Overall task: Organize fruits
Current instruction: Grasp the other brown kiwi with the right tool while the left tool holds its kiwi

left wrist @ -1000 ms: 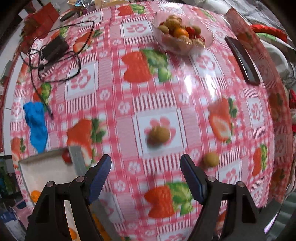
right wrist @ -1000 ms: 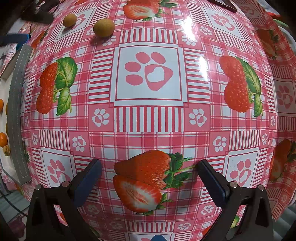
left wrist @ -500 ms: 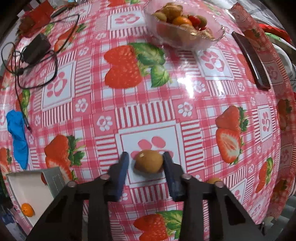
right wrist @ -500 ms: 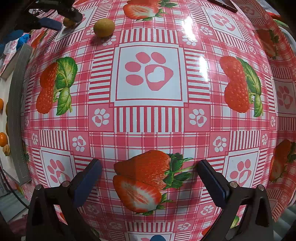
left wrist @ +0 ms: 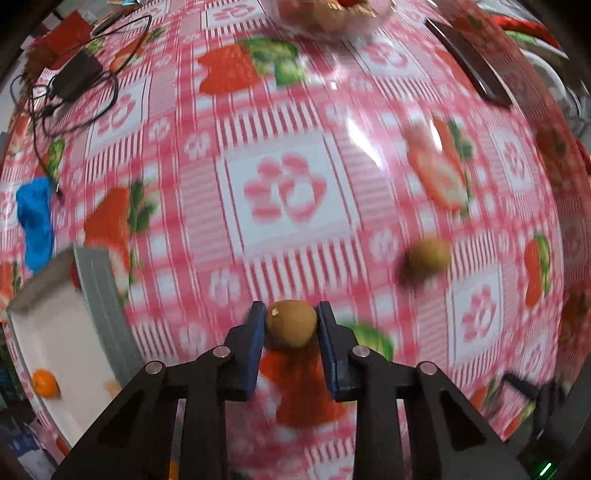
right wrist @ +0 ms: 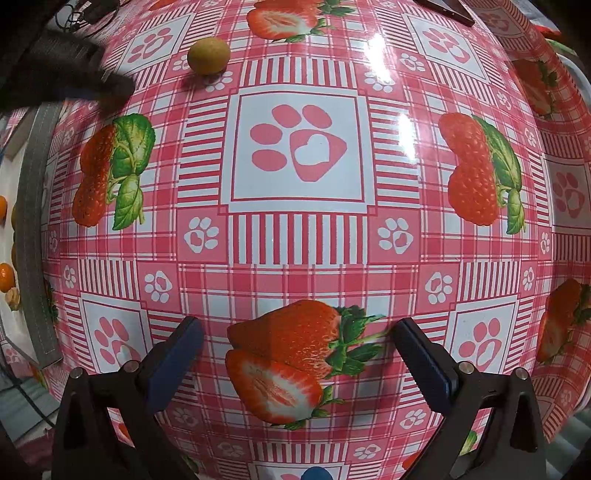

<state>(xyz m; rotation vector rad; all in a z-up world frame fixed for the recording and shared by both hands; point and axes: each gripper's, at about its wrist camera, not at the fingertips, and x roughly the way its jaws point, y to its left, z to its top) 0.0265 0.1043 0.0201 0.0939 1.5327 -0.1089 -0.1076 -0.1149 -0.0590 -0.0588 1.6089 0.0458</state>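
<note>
In the left wrist view my left gripper (left wrist: 291, 323) is shut on a small brown round fruit (left wrist: 291, 322), held off the strawberry-print tablecloth (left wrist: 280, 155). A second brown fruit (left wrist: 428, 255) lies on the cloth to its right. A white box (left wrist: 48, 332) with grey walls sits at lower left with a small orange fruit (left wrist: 45, 384) inside. A glass bowl of mixed fruit (left wrist: 332, 18) stands at the far edge. In the right wrist view my right gripper (right wrist: 295, 354) hangs open over the cloth, nothing between its fingers. The loose brown fruit (right wrist: 208, 55) lies far ahead of it.
A black adapter with tangled cable (left wrist: 74, 79) and a blue object (left wrist: 35, 221) lie at the left. A dark flat bar (left wrist: 469, 62) lies at the far right. The box's grey wall (right wrist: 35, 229) and orange fruits (right wrist: 5, 275) show at the right wrist view's left edge.
My left gripper dropped onto the brown fruit, shut on it, and has now carried it off the paw-print square toward the near side. The right gripper has stayed still and open.
</note>
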